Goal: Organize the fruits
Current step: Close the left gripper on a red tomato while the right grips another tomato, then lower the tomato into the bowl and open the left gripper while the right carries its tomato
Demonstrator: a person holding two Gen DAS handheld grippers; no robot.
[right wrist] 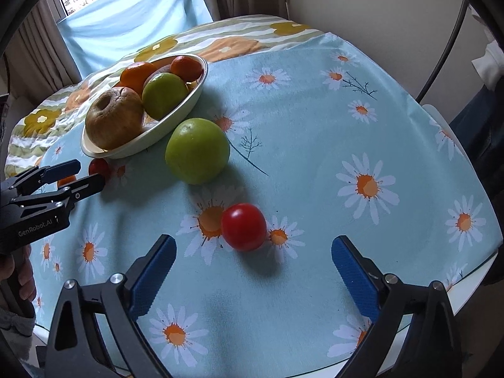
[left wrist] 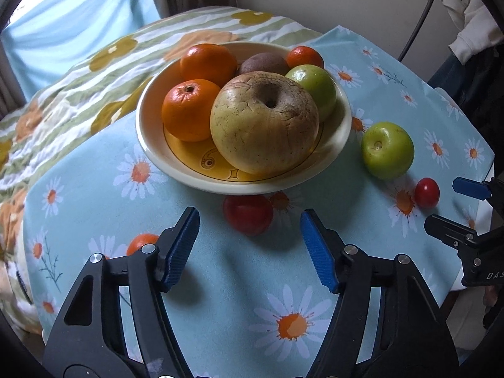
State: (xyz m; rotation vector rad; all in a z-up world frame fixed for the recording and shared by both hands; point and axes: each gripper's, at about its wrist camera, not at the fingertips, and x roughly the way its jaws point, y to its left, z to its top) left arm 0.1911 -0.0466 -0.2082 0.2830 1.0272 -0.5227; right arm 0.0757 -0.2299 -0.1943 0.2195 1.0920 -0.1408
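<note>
Left claw (left wrist: pixel 250 245): jaws parted, blue pads (left wrist: pixel 181 249) facing inward, nothing gripped. A red tomato (left wrist: pixel 248 214) lies on the tabletop (left wrist: pixel 220 283) just beyond the fingertips, at 12 o'clock from the claw, between the lines of the two pads but touching neither. It sits close against the near rim of the bowl (left wrist: pixel 157 154). A small orange fruit (left wrist: pixel 141 242) shows partly behind the left finger, at about 10 o'clock.

Right claw (right wrist: pixel 253 267): jaws spread wide, released, nothing held. A second red tomato (right wrist: pixel 243 226) lies on the daisy-print cloth (right wrist: pixel 315 157) just ahead of the tips at 12 o'clock, nearer the left pad, touching neither.

Farther out, right wrist view: a green apple (right wrist: pixel 197 150) on the cloth at 11 o'clock from the second tomato, just beside the bowl's rim. The left claw enters from 9 o'clock, with the person's hand (right wrist: pixel 15 277) on its handle.

Bowl contents, left wrist view, near to far: a large tan cracked apple (left wrist: pixel 264 123) at the front, an orange (left wrist: pixel 189 110) at its 9 o'clock, a green fruit (left wrist: pixel 315 86) at 2 o'clock, another orange (left wrist: pixel 208 63), a brown kiwi (left wrist: pixel 263 63), and a small orange-red fruit (left wrist: pixel 305 57) at the far rim.

Beyond the tabletop: a striped floral bedspread (left wrist: pixel 78 94).
</note>
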